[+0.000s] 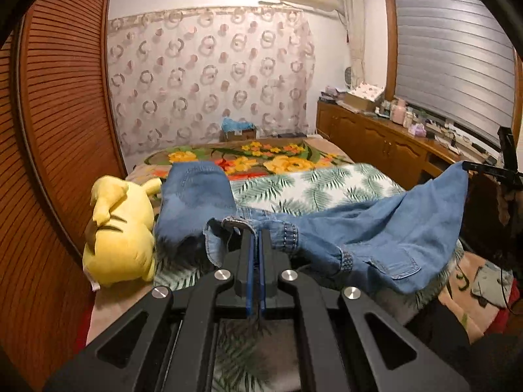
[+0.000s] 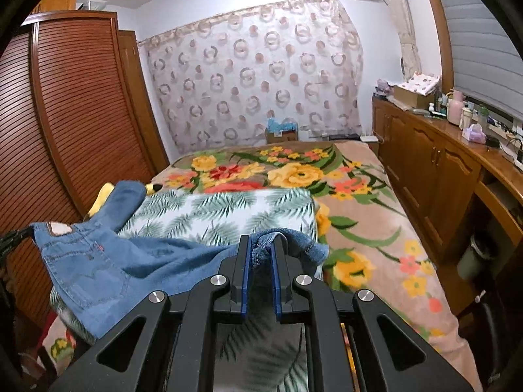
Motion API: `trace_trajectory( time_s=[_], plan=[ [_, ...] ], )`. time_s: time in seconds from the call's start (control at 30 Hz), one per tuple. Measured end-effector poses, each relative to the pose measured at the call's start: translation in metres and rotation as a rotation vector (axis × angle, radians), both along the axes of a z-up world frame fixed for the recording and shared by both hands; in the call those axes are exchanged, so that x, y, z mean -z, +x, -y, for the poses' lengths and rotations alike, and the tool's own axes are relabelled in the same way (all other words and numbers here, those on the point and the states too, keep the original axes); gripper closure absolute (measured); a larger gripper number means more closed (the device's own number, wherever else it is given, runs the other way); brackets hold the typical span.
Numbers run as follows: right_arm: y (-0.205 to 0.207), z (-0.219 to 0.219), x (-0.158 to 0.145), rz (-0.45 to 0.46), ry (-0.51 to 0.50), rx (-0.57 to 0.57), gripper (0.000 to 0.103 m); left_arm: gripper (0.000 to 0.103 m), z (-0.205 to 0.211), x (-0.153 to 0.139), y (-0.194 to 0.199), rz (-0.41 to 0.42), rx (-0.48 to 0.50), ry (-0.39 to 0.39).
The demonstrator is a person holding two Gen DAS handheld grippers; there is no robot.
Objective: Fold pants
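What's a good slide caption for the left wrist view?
Left tool shut on jeans waistband, lifted over bed beside yellow plush toy.

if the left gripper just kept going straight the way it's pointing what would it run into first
Probably the jeans it already pinches: the left gripper is shut on the waistband, with denim bunched just ahead. Beyond that lies the palm-leaf blanket on the bed, though depth is hard to judge.

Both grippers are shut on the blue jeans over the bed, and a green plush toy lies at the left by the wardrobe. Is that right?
Not quite: the plush toy is yellow, not green, as the left wrist view shows. The rest holds: left gripper and right gripper are shut on the jeans over the bed, the toy beside the wardrobe.
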State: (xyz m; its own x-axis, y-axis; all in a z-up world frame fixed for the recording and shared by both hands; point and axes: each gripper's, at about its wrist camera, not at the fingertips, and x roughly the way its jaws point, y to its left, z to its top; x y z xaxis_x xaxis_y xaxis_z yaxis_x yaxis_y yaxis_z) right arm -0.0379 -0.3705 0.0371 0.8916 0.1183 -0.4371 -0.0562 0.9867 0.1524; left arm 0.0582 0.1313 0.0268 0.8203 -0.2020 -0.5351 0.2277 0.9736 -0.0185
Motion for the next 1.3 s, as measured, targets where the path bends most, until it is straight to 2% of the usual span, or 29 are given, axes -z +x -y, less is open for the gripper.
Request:
trace_trajectory(
  time_s=[0.13, 0.23, 0.4, 0.5, 0.6, 0.63, 0.7, 0.77, 0.8, 0.87, 0.9, 1.07, 1.3],
  plan=[
    [-0.014, 0.011, 0.021, -0.055, 0.018, -0.021, 0.092, 0.100, -0.001, 0.022, -0.006, -0.056, 0.004, 0.015],
    [-0.014, 0.023, 0.047, -0.114, 0.038, -0.015, 0.092, 0.100, 0.001, 0.047, -0.008, -0.119, 0.006, 0.032],
    [-0.007, 0.042, 0.072, -0.196, 0.079, 0.011, 0.091, 0.099, 0.000, 0.079, -0.016, -0.194, -0.014, 0.063],
    [0.001, 0.047, 0.077, -0.223, 0.077, 0.019, 0.090, 0.098, -0.004, 0.085, -0.023, -0.208, -0.021, 0.070],
    [0.003, 0.045, 0.070, -0.212, 0.074, 0.030, 0.086, 0.095, -0.007, 0.084, -0.025, -0.208, -0.032, 0.085],
    [-0.003, 0.038, 0.066, -0.205, 0.070, 0.036, 0.084, 0.093, -0.007, 0.083, -0.024, -0.205, -0.036, 0.089],
    [-0.013, 0.027, 0.061, -0.192, 0.043, 0.055, 0.083, 0.079, -0.008, 0.081, -0.024, -0.199, -0.045, 0.089],
    [-0.023, 0.019, 0.060, -0.175, 0.012, 0.075, 0.080, 0.052, -0.011, 0.078, -0.023, -0.183, -0.059, 0.084],
    [-0.028, 0.013, 0.060, -0.163, 0.004, 0.083, 0.079, 0.047, -0.012, 0.076, -0.023, -0.173, -0.063, 0.076],
    [-0.031, 0.008, 0.060, -0.147, -0.004, 0.085, 0.074, 0.025, -0.012, 0.074, -0.022, -0.165, -0.059, 0.047],
    [-0.032, 0.007, 0.061, -0.141, -0.005, 0.083, 0.073, 0.022, -0.012, 0.074, -0.020, -0.160, -0.061, 0.036],
    [-0.023, -0.005, 0.065, -0.125, -0.008, 0.051, 0.067, 0.018, 0.004, 0.076, -0.007, -0.150, -0.031, 0.004],
    [0.022, -0.022, 0.069, -0.107, 0.028, -0.025, 0.065, 0.018, 0.043, 0.096, 0.024, -0.172, 0.013, -0.044]
  ],
)
